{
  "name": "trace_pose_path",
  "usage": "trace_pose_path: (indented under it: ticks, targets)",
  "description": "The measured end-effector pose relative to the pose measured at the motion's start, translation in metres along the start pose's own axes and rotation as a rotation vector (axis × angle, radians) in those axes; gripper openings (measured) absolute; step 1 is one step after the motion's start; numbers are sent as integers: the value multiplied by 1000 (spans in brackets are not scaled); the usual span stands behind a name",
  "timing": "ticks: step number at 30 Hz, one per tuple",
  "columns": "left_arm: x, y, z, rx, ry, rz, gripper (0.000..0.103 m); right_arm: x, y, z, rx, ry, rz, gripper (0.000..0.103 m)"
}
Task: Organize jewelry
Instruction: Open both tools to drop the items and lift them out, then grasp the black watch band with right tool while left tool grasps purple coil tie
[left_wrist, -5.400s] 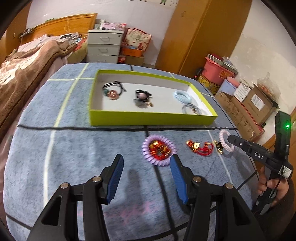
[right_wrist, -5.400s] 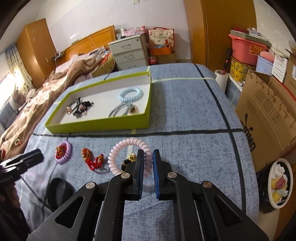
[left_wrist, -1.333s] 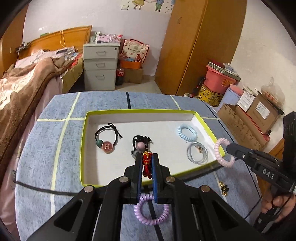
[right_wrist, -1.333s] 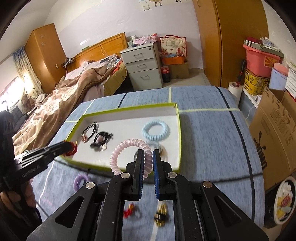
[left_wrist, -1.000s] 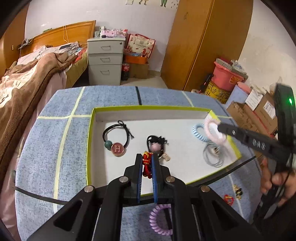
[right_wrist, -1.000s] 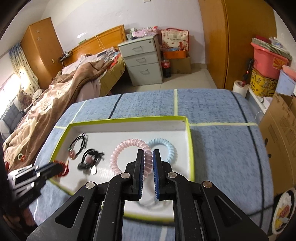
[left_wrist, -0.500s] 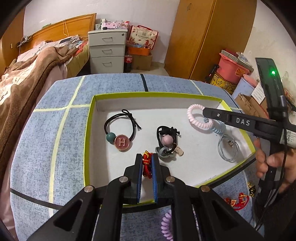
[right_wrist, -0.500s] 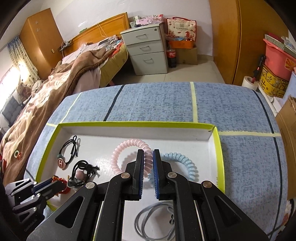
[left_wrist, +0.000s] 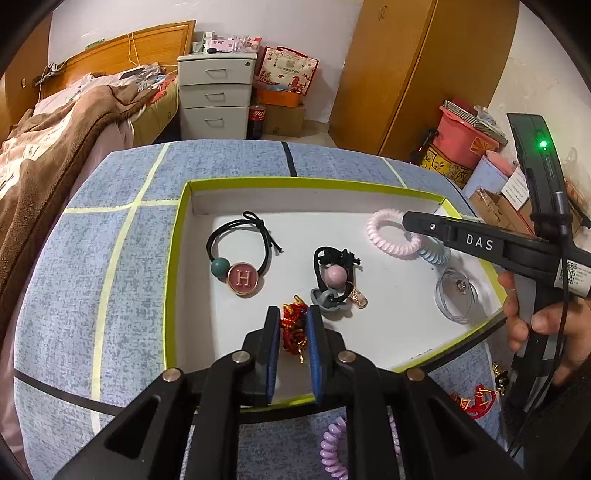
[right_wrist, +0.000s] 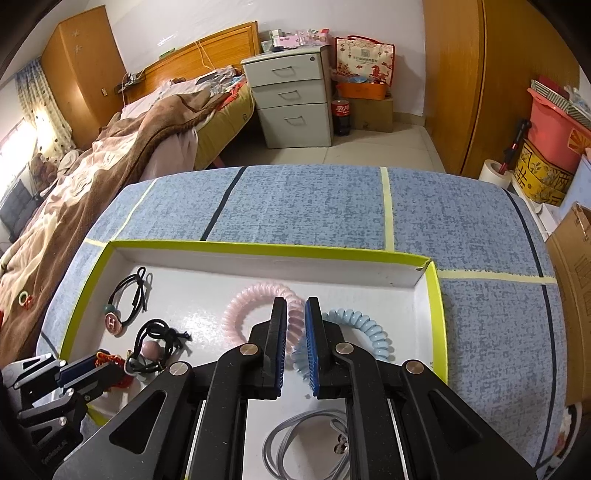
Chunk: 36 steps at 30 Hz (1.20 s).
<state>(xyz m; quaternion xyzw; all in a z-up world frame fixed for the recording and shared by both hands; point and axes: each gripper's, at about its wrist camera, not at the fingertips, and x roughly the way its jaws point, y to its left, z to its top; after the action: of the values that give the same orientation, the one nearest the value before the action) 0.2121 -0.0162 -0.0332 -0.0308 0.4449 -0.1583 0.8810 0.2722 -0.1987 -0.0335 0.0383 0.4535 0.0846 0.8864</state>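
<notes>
In the left wrist view, the left gripper (left_wrist: 290, 325) is nearest and points down into the tray (left_wrist: 173, 266). Its jaws have just been opening a little. The red knot charm (left_wrist: 293, 326) stands between the blue pads, and narrow gaps show on both sides of it, so the pads do not seem to press it any more. The charm hangs over the near part of the white floor of the tray.

Below this gripper, outside the tray on the blue cloth (left_wrist: 122, 173), lies a purple coil tie (left_wrist: 332, 448). To the right, also outside, lie a second red charm (left_wrist: 476, 400) and a small gold piece (left_wrist: 498, 373).

Inside the tray, just beyond the charm, lies a black tie with a pink bead (left_wrist: 334, 277). More to the left is a black tie with an H button (left_wrist: 242, 273). On the right side lies a grey tie (left_wrist: 452, 295).

The right gripper (right_wrist: 295, 321) is closed on the pink coil tie (right_wrist: 251, 299) and holds it low over the far right part of the tray. This tie lies partly across the blue coil tie (right_wrist: 360, 326). A hand (left_wrist: 543, 321) holds the handle of this gripper.

Beyond the table stand a bed (right_wrist: 110, 155) and a drawer cabinet (right_wrist: 291, 96).
</notes>
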Motion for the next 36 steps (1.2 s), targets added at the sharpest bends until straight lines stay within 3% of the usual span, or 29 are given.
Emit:
trace_pose_path:
  ticks: [4,7,11,21,22,23,24,36]
  targets:
    - [-1,-3,0,11,-4,-8,26,-1,0,0,0,-6,-8,22]
    - [-2,-4,0,8,-5,-6,26,-1,-1,0,-2,-5,-8,22]
    - [-5,-6,0,7,-15,-7,42,-4,-2,-2,10,-15,2,22]
    - [-31,-5,-7,5,-57,-8,51,-34,3,-8,12,-69,23,24]
    - [-34,-4,-9,4,-62,2,52,-38,4,-10,8,-73,24,31]
    - [-38,-5,-11,10,-69,14,52,-42,5,-12,5,-79,23,45]
    - [-42,-6,-13,14,-74,21,52,-47,6,-15,1,-86,26,49]
    - [-82,-2,-47,-20,-110,27,55,-89,13,-65,-5,-106,48,50]
